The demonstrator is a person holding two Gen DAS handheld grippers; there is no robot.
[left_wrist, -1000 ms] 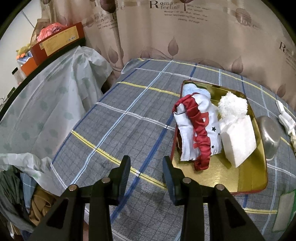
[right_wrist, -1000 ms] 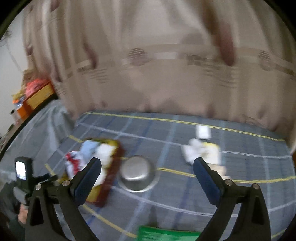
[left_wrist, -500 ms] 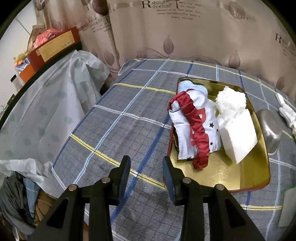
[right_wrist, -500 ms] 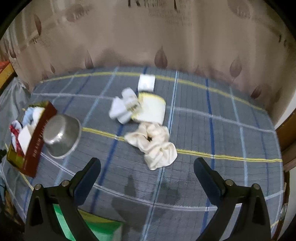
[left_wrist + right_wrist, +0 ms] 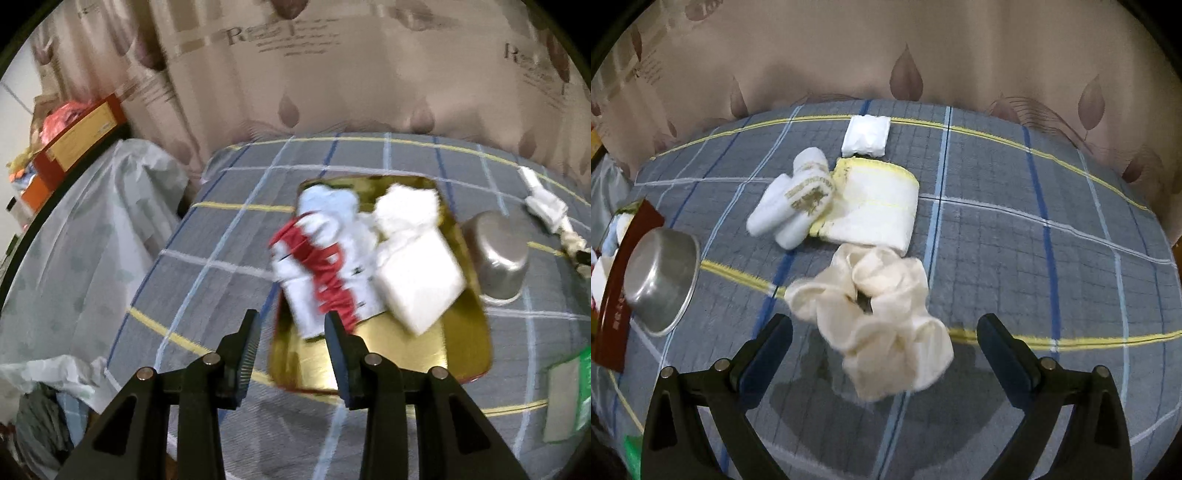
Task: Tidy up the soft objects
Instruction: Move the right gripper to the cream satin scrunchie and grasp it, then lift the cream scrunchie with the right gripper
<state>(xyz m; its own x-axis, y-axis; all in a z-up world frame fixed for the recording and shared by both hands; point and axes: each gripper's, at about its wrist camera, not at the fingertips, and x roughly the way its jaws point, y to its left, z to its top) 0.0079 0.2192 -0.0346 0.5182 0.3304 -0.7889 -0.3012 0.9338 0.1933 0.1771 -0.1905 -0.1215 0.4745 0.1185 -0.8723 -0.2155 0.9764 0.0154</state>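
Cream scrunchie (image 5: 882,325) lies on the checked cloth (image 5: 1034,258) before the right gripper (image 5: 884,341) — fingers wide apart; left gripper (image 5: 291,345) part open, empty, above the gold tray (image 5: 461,354).

Just ahead of the right gripper (image 5: 884,338), between its spread jaws, lies a scrunchie (image 5: 882,325) on the table (image 5: 1052,266) — beyond it a folded cloth (image 5: 875,210), socks (image 5: 794,201) at its left, a packet (image 5: 866,136) farthest back — and a bowl (image 5: 659,280) far left, beside the tray (image 5: 624,280).
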